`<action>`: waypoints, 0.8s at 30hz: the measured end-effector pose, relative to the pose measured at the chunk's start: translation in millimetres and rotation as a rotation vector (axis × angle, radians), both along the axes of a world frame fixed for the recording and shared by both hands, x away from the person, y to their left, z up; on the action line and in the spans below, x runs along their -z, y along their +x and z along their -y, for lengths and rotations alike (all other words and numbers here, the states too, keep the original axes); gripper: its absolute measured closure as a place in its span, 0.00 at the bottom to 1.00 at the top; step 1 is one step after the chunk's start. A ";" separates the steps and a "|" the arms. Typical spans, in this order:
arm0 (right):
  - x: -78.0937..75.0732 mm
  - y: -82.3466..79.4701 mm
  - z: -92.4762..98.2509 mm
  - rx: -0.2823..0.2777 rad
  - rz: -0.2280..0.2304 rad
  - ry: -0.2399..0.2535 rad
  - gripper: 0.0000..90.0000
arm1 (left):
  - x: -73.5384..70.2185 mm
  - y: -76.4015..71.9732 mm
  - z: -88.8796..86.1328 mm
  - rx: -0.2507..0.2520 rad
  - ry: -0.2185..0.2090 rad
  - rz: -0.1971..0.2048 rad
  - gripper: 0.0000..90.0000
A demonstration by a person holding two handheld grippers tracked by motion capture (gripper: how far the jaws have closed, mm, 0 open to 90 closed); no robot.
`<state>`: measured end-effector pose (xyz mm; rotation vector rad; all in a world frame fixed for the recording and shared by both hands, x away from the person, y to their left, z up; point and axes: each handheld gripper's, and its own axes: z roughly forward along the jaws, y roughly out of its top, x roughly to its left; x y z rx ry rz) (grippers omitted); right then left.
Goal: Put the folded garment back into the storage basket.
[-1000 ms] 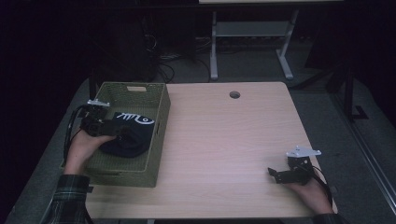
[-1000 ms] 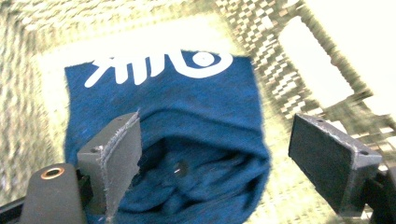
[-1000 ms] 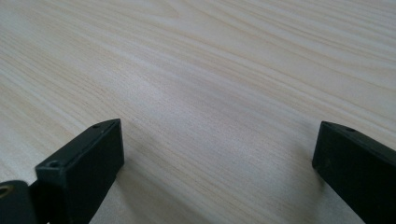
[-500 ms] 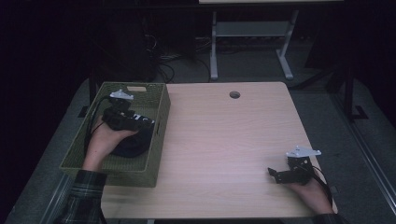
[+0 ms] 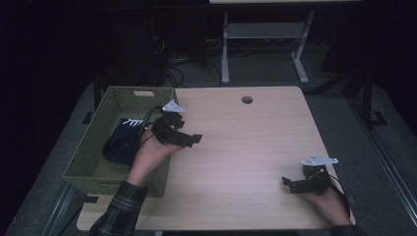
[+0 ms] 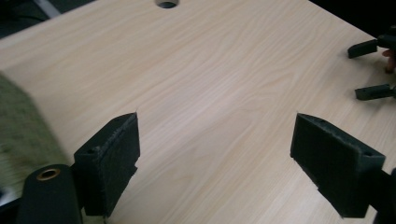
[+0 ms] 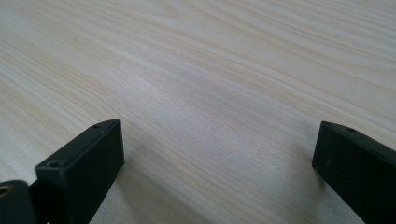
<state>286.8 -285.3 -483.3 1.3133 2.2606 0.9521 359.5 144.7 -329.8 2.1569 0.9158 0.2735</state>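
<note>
since half a second ago the left gripper has come out of the green woven rectangular basket and now hangs over the light wooden table, jaws spread wide and empty. one dark folded cloth with white marks lies in the basket, behind those jaws. the right gripper rests unmoved, jaws parted, bare wood between them. the left gripper view shows the round table hole ahead.

No text, brand or number can be read anywhere. The dark folded cloth in the green woven basket at the left carries a white mark, too small to make out.
</note>
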 end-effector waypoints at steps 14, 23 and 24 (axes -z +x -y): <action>0.0 -0.1 0.1 -0.005 0.000 -0.002 0.02 | 59.8 -14.6 36.4 0.048 0.020 0.006 0.15; 0.0 -0.2 0.0 -0.005 -0.001 -0.002 0.02 | 90.9 -22.1 43.7 0.048 0.014 0.012 0.15; 0.0 -0.1 0.0 -0.005 0.000 -0.002 0.02 | 98.9 -23.7 45.4 0.045 0.023 0.013 0.15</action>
